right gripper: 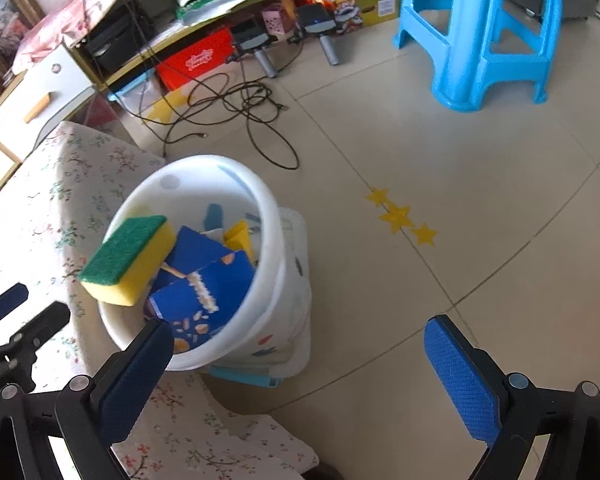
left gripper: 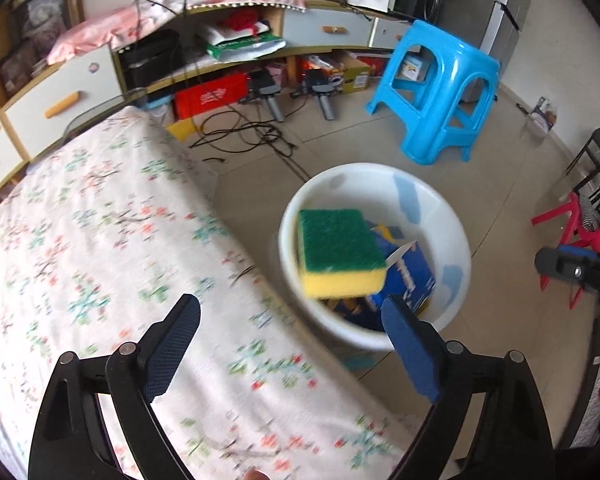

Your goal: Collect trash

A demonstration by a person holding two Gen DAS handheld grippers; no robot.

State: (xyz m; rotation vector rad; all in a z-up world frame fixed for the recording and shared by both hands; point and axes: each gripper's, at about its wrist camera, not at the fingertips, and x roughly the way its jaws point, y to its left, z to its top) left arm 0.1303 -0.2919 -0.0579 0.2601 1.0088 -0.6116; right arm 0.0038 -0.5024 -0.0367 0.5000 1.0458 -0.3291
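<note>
A yellow sponge with a green scouring top (left gripper: 338, 254) is in mid-air over the rim of a white bucket (left gripper: 452, 236) that stands on the floor beside the table. My left gripper (left gripper: 290, 312) is open and empty, just behind the sponge. The bucket (right gripper: 276, 248) holds blue cardboard boxes (right gripper: 212, 284) and yellow scraps. The sponge (right gripper: 128, 254) also shows in the right wrist view, tilted over the bucket's near rim. My right gripper (right gripper: 300, 344) is open and empty above the floor, right of the bucket.
A table with a floral cloth (left gripper: 100, 240) fills the left. A blue plastic stool (left gripper: 440, 88) stands on the tiled floor beyond the bucket. Black cables (right gripper: 236, 108) lie by a low shelf unit (left gripper: 220, 52). A red stool (left gripper: 580, 228) is at right.
</note>
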